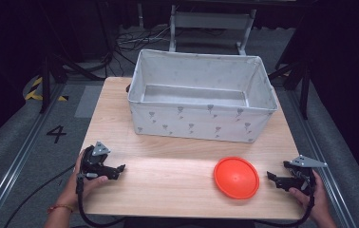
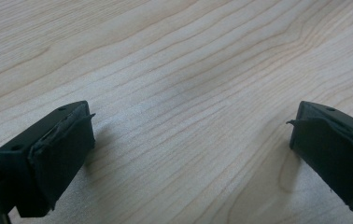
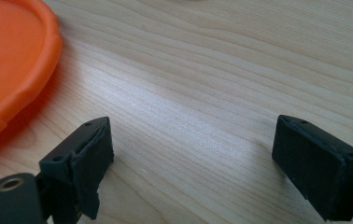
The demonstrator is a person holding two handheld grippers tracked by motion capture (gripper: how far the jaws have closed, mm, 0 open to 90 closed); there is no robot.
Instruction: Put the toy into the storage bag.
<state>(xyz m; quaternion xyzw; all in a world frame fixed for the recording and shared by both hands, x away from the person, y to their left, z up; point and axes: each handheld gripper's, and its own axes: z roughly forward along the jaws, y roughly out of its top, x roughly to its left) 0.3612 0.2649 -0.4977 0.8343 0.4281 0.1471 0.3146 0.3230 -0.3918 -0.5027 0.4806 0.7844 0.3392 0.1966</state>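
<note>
Orange disc (image 1: 236, 177) lies flat on the table (image 1: 168, 175), near right, just in front of the fabric bin (image 1: 201, 97). Right gripper (image 1: 275, 177) sits just right of the disc, jaws spread wide and empty, resting low over the wood; the right gripper view shows the disc rim (image 3: 11, 70) at its left. Left gripper (image 1: 118, 170) is near left, well apart from the disc, jaws also spread and empty. Likely step: right gripper takes the disc. Judgement: slide one jaw under the raised rim, pinch the edge squarely, lift level, since a thin flat disc may slip or skid.
</note>
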